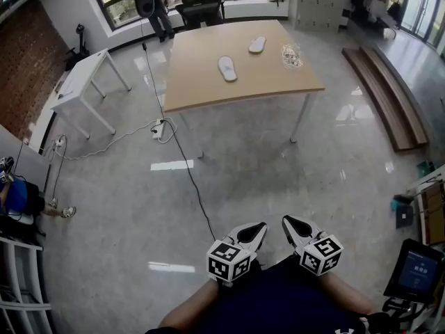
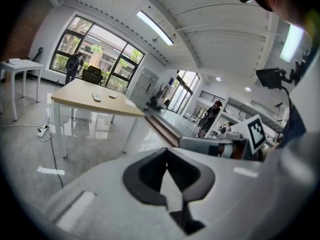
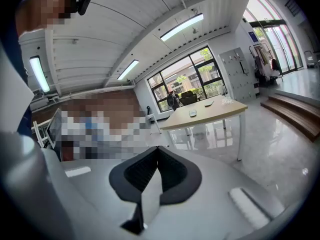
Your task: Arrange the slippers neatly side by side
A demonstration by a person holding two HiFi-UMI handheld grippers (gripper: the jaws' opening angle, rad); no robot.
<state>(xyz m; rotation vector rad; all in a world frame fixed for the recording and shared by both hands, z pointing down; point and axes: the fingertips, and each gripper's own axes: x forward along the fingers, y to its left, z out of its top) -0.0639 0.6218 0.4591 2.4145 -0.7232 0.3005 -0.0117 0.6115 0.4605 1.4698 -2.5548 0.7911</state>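
Note:
Two white slippers lie apart on a wooden table [image 1: 208, 89] far ahead: one slipper [image 1: 227, 68] near the middle, the other slipper [image 1: 257, 44] further back and to the right, at a different angle. The same pair shows small as the near slipper [image 2: 96, 97] and far slipper [image 2: 113, 95], and again as slippers [image 3: 193, 113] [image 3: 209, 103]. My left gripper [image 1: 259, 227] and right gripper [image 1: 287, 223] are held close to my body, well short of the table. Both are shut with nothing between them.
A clear crumpled item [image 1: 291, 56] sits at the table's right side. A small white table [image 1: 83, 89] stands left. A cable [image 1: 188, 179] and power strip [image 1: 159, 129] run across the floor. Wooden steps [image 1: 389, 96] lie right. A person [image 1: 156, 5] stands by the windows.

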